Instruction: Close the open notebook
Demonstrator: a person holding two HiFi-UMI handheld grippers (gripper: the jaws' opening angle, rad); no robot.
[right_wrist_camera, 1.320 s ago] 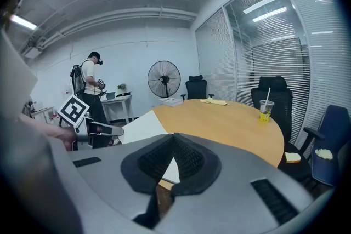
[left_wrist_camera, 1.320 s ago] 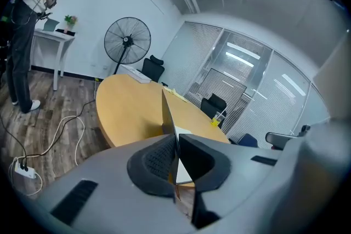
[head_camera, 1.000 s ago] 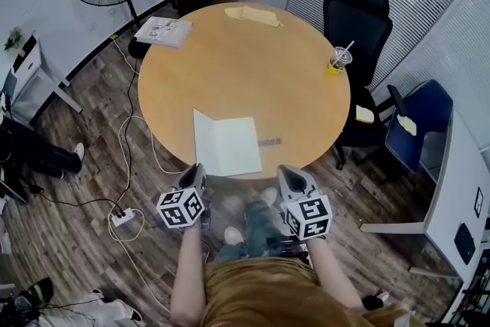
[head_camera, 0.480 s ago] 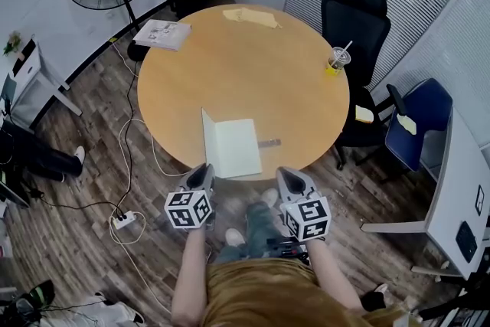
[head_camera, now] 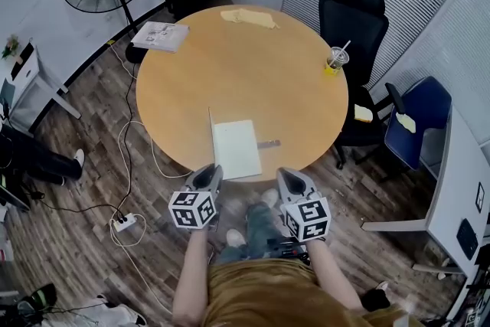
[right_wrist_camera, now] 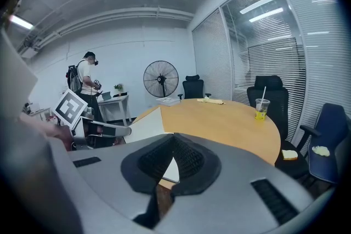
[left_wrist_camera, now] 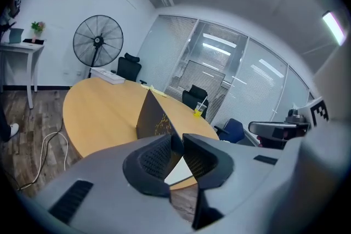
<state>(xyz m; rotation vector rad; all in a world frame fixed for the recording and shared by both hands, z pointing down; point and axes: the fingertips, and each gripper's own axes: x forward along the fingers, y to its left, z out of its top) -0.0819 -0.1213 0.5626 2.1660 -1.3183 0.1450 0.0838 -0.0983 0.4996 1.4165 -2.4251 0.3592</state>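
A white-paged notebook with a dark cover (head_camera: 236,148) lies at the near edge of the round wooden worktop (head_camera: 245,65), just left of that edge's middle. Its right half is flat, pages up; the left cover stands almost upright along the spine.

The left tool (head_camera: 207,174) sits just off the near edge at the notebook's near-left corner. Its jaws have just been opening and now stand apart – released, with the raised cover's near edge in line with the gap and no pad pressing on it. The right tool (head_camera: 289,178) hangs beyond the near edge, right of the notebook, its jaws clenched together on nothing.

A clear plastic cup of yellow drink with a straw (head_camera: 337,60) stands at the worktop's right edge – well apart from the notebook.
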